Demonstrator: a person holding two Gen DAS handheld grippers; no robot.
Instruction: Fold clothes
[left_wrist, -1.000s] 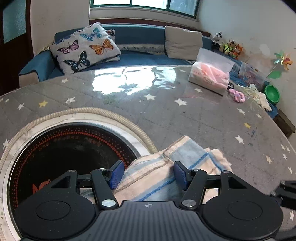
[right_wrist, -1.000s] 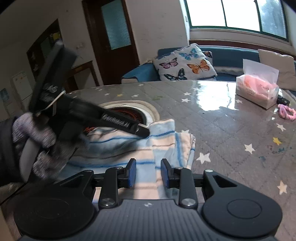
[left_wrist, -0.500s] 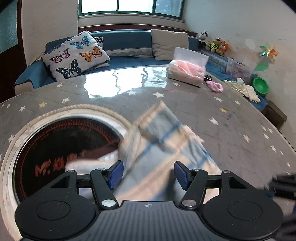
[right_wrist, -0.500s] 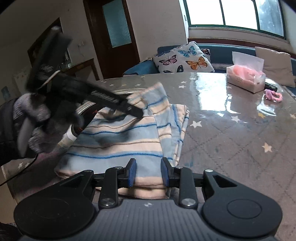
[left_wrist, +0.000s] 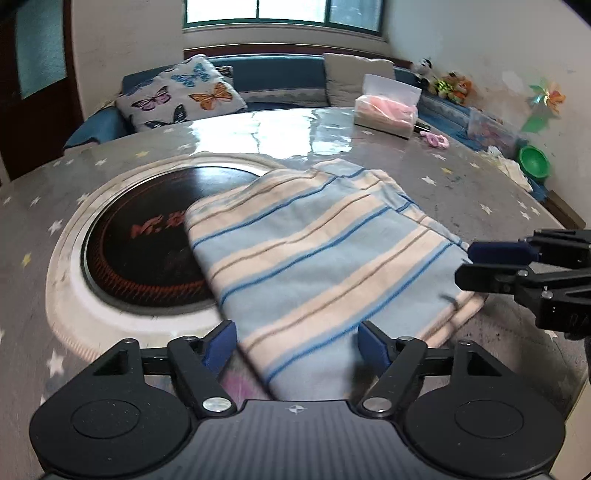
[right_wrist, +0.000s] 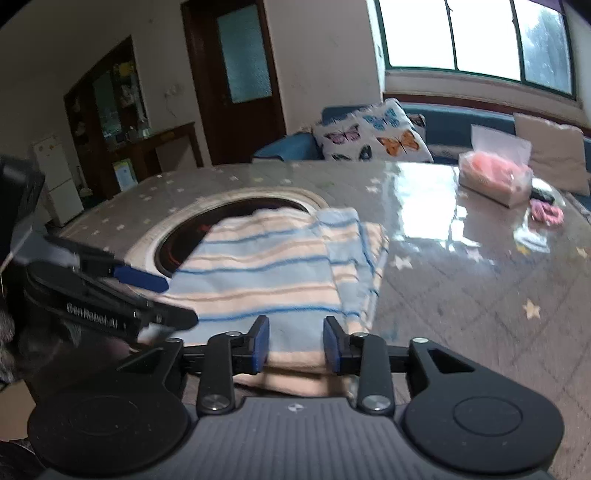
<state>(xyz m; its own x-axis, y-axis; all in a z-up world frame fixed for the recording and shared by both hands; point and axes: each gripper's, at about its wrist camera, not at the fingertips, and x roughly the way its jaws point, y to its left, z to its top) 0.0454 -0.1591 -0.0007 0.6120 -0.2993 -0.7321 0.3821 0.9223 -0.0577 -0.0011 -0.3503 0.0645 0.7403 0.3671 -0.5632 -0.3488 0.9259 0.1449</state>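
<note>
Striped pale-blue and cream cloth (left_wrist: 314, 251) lies folded flat on the table (left_wrist: 480, 177), partly over the round burner (left_wrist: 147, 251), reaching between the left claw's (left_wrist: 297, 343) wide-apart fingers. From the right wrist view, the cloth's near edge sits between the right claw's (right_wrist: 295, 345) parted fingers, unclamped.

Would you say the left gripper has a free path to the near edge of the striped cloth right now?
Probably yes: the left gripper is open, the striped cloth lies flat between its fingers, and nothing sits in between.
</note>
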